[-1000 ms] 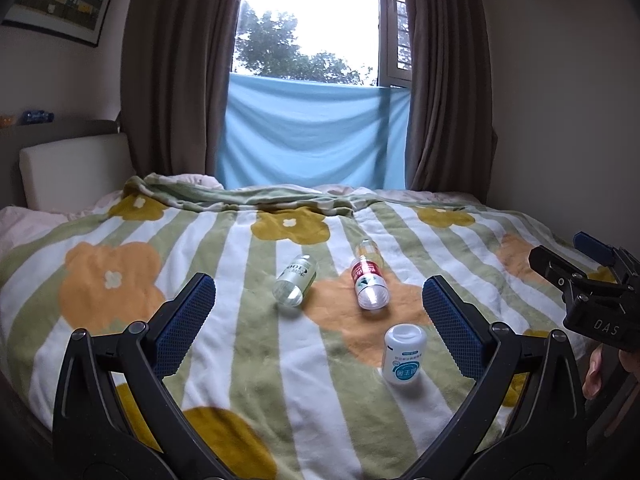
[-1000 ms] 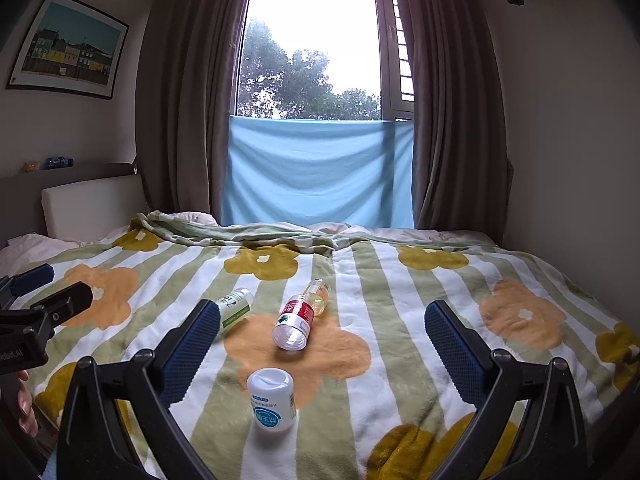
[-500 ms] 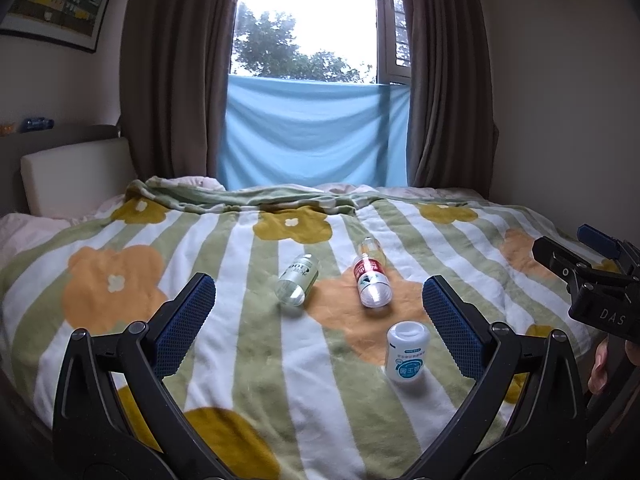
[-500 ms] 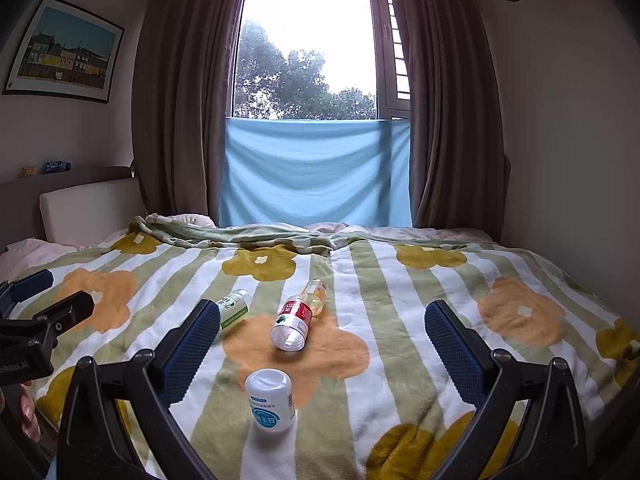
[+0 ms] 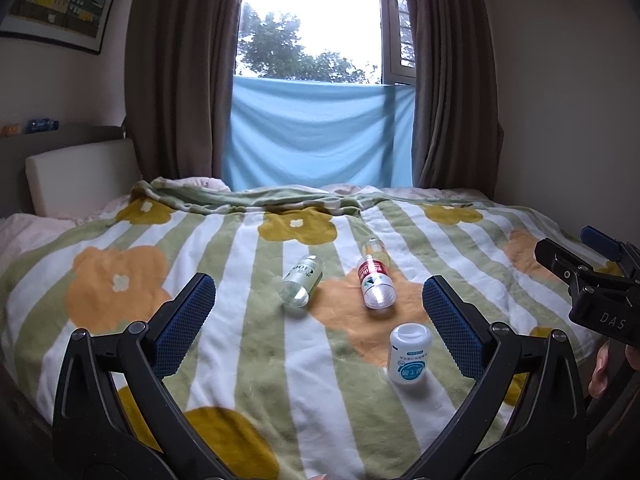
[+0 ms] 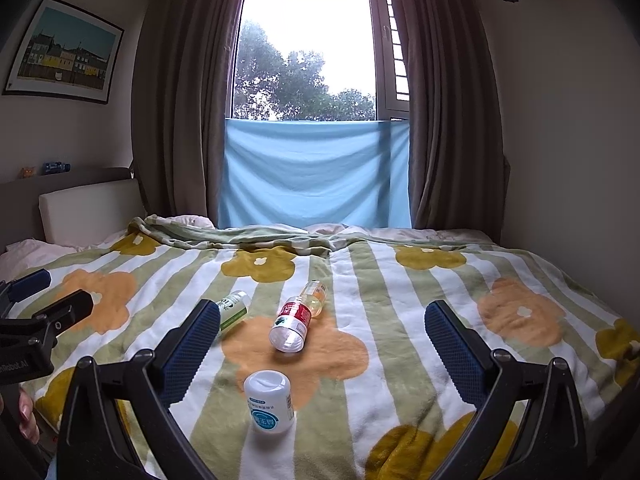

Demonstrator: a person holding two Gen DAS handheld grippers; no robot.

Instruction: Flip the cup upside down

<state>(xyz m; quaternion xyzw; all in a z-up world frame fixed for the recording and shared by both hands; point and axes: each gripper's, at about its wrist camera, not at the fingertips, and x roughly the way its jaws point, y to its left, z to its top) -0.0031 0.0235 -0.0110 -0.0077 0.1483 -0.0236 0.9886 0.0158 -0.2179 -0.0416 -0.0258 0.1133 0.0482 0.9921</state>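
A white cup-like container with a blue label (image 5: pixel 410 354) (image 6: pixel 269 404) stands on end on the striped flower blanket (image 5: pixel 256 360). Beyond it lie a clear red-labelled bottle (image 5: pixel 374 282) (image 6: pixel 292 324), a clear green-labelled one (image 5: pixel 302 280) (image 6: pixel 234 310) and a small orange one (image 5: pixel 374 249) (image 6: pixel 315 292), all on their sides. My left gripper (image 5: pixel 318 284) is open and holds nothing, well short of the objects. My right gripper (image 6: pixel 322 308) is open too, with the white container low between its fingers but apart from them.
The bed fills the foreground, with a headboard cushion (image 5: pixel 80 176) at the left. Behind it, a blue cloth (image 6: pixel 316 172) hangs below the window between brown curtains. The right wall runs close along the bed. A hand (image 5: pixel 600 372) shows at the lower right.
Both views have drifted only slightly. The objects on the blanket lie where they were, and both grippers stay open.
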